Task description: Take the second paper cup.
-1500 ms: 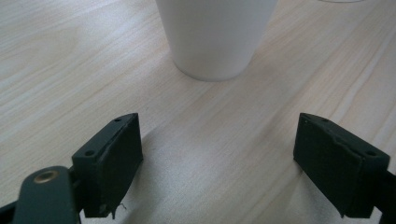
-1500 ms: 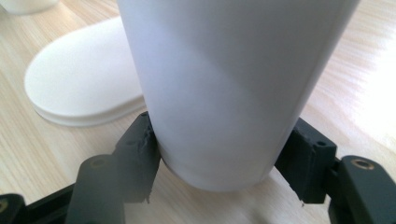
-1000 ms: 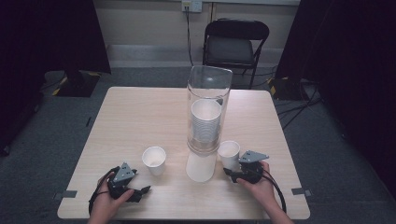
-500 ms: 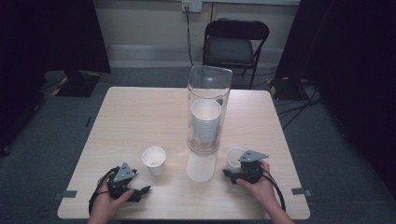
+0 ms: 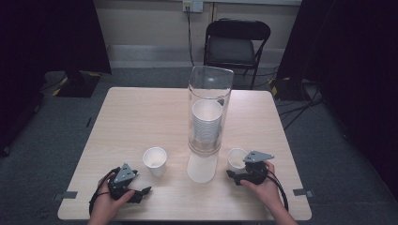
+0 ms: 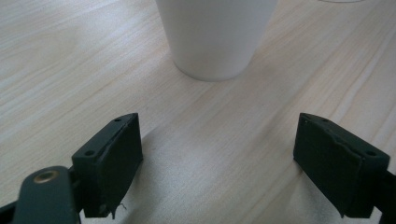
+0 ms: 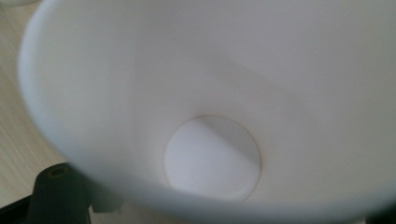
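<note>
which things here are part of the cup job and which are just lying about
In the job: right gripper, jaws just opened around the right cup; left cup; clear dispenser tube holding stacked cups; left gripper.

Lying about: folding chair; wall socket.

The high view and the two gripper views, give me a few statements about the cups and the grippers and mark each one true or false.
1. A stack of white cups sits inside the clear cylinder. True.
2. The left gripper is clamped on a cup. False: its jaws stand wide apart over bare table, with the left cup ahead of them, untouched.
3. The right cup lies on its side. False: it stands upright, mouth up, beside the right gripper.
4. The right gripper view looks into an empty cup. True: only its bare white bottom shows.
5. The right gripper's jaws have just been closing. False: they have been opening at the right cup.
</note>
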Available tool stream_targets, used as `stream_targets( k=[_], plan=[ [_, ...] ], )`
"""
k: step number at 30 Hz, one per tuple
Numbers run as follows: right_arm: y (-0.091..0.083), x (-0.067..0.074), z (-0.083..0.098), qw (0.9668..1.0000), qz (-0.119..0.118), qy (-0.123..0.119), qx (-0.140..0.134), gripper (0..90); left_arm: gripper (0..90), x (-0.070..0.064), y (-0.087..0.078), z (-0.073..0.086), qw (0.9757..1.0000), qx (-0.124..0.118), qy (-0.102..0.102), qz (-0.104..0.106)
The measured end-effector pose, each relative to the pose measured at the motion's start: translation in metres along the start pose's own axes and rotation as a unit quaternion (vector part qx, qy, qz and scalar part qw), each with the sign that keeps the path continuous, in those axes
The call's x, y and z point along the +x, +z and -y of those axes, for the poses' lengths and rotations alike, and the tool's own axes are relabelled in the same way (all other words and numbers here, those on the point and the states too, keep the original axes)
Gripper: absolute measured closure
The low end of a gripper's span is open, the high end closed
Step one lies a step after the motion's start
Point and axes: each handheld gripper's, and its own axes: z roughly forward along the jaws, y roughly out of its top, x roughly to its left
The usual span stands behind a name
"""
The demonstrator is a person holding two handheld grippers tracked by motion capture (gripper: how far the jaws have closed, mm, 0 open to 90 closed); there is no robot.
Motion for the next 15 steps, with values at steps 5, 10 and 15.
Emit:
stream_targets(
  k=[5,10,15],
  plan=[
    [-0.005,-0.003,0.001,1.0000,-0.002,0.008,-0.002,18.3,15.1,0.000,0.000,0.000,1.0000,0.000,0.000,0.000],
    [-0.010,-0.004,0.004,1.0000,0.000,0.007,0.002,18.2,15.1,0.000,0.000,0.000,1.0000,0.000,0.000,0.000],
    [-0.015,-0.006,0.006,1.0000,0.001,0.003,0.004,18.1,15.1,0.000,0.000,0.000,1.0000,0.000,0.000,0.000]
  ],
)
